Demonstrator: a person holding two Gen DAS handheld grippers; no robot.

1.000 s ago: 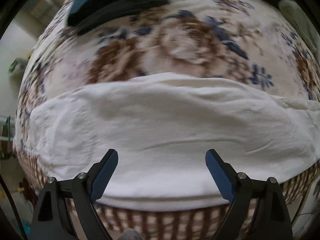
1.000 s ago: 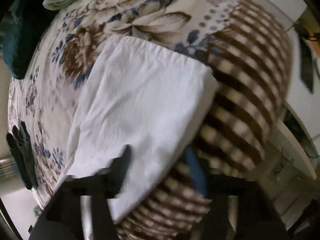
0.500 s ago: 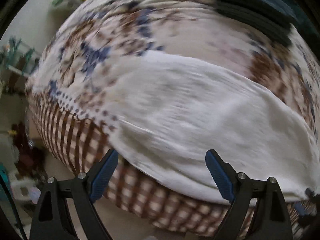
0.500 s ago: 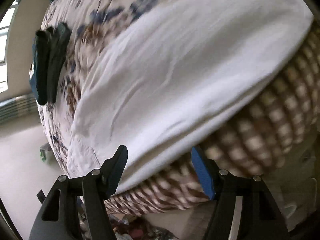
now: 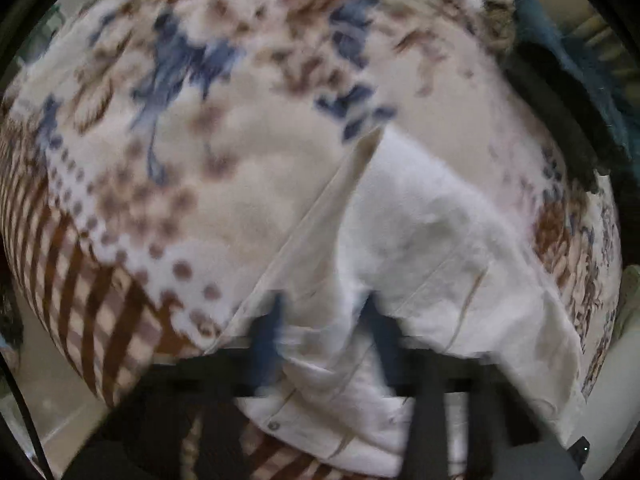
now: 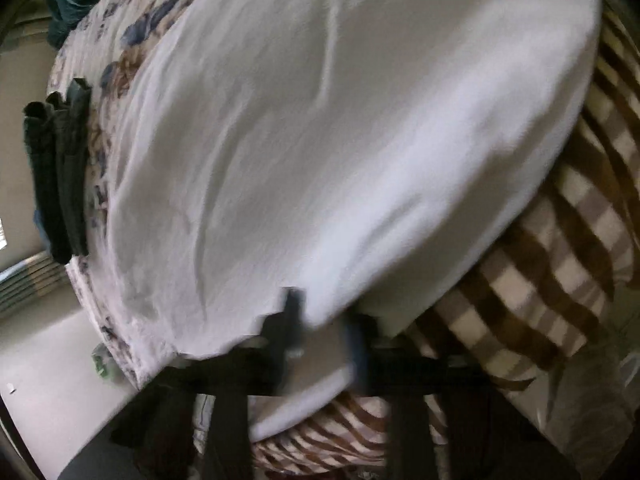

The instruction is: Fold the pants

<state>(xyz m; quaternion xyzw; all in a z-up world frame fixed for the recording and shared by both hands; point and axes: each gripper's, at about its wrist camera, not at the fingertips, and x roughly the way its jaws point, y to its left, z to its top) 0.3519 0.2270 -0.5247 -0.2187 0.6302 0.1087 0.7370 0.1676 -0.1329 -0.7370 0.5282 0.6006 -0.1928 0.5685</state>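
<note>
White pants (image 5: pixel 420 248) lie on a floral blanket (image 5: pixel 208 152) on a bed. In the left wrist view my left gripper (image 5: pixel 320 328) has its jaws closed in on the waistband end, where a button (image 5: pixel 273 425) shows; the fabric bunches between the blurred fingers. In the right wrist view the pants (image 6: pixel 340 140) fill the frame, and my right gripper (image 6: pixel 324 328) is pinched on their near edge, with cloth between the blurred fingers.
Folded dark clothes (image 6: pixel 60 176) are stacked at the bed's far side and also show in the left wrist view (image 5: pixel 560 112). The blanket's brown checked border (image 6: pixel 560 260) hangs over the bed edge. Floor lies beyond (image 6: pixel 48 380).
Both grippers were open above the pants; they have moved down to the near edge and closed on the fabric. The left end of the pants now bunches and lifts.
</note>
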